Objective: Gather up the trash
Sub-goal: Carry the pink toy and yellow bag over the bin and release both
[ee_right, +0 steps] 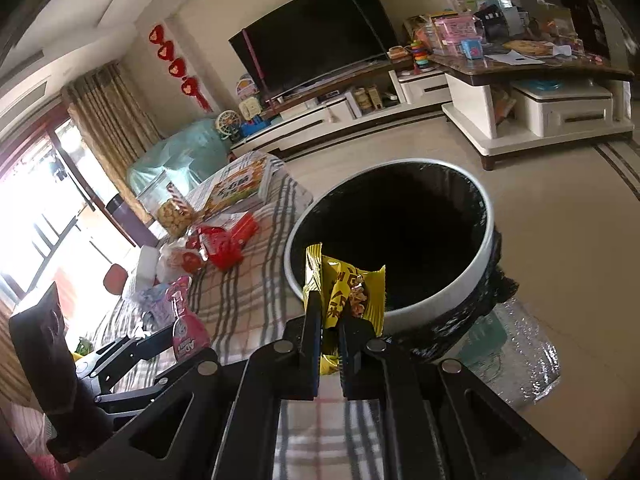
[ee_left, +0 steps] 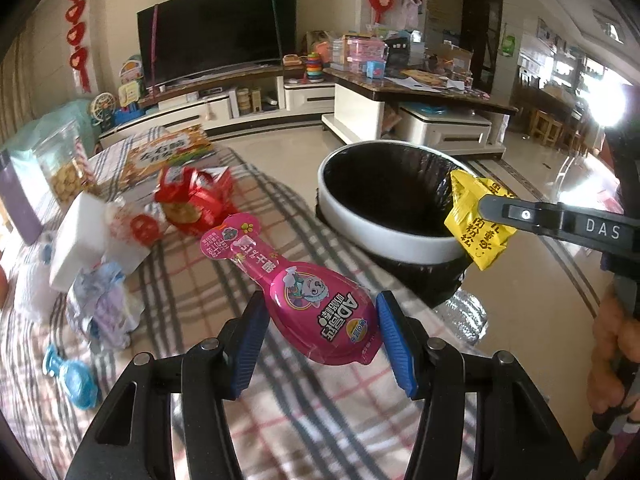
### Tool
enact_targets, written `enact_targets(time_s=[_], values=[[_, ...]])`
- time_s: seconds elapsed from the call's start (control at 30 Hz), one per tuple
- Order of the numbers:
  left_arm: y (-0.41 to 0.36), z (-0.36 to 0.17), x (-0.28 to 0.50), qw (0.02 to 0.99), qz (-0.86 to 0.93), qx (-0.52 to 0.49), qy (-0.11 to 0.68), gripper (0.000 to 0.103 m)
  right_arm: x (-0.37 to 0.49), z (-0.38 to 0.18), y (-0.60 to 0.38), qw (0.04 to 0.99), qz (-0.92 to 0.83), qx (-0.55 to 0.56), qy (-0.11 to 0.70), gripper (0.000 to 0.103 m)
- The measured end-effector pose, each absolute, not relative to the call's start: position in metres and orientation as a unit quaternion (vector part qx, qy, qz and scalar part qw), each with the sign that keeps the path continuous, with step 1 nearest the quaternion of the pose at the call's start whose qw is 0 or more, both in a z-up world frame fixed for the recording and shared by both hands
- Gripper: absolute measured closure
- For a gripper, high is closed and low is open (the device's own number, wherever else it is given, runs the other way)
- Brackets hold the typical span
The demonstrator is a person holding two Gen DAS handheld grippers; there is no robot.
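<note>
The left claw (ee_left: 320, 320) grips a pink, spoon-shaped, printed pouch (ee_left: 304, 292) by its wide end, above the plaid-covered worktop (ee_left: 208, 292). The right claw (ee_right: 330, 332), nearly closed, pinches a crumpled yellow wrapper (ee_right: 344, 292) at the near rim of the bin (ee_left: 384, 236). The bin is white-rimmed, with a black liner; its interior is too dark to read.

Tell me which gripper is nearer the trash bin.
Right. The right gripper, shut on the yellow wrapper, is at the trash bin rim. The left gripper, clamping the pink packet, is farther back over the plaid cloth.
</note>
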State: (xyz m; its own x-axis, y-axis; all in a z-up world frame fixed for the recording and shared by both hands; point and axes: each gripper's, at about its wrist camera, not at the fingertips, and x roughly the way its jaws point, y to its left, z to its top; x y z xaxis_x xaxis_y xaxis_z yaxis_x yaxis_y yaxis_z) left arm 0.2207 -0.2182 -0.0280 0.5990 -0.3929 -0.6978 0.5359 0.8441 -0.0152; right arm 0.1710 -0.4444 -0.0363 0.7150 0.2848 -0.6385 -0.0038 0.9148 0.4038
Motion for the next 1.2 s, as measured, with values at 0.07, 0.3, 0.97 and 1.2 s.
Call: enact_targets(time_s=[0.07,0.3,0.97,1.2], values=[[-0.224,-0.029,0.226,0.887,-0.265,0.1,0.364,0.05,0.173,-0.037,-0.448,0.906,0.076,0.191,0.369,0.097],[-0.247,-0.03,0.244,0.882,-0.278,0.107,0.366,0.049,0.189,-0.039,-0.467,0.903,0.063,0.196,0.376,0.097],[-0.307,-0.031,0.305,0.874,-0.3,0.123,0.361,0.049,0.231,-0.044,-0.495,0.896,0.046,0.199,0.395,0.096],[-0.324,-0.043,0.324,0.867,-0.304,0.13,0.373,0.049,0.242,-0.051,-0.498,0.89,0.043,0.199,0.407,0.096]])
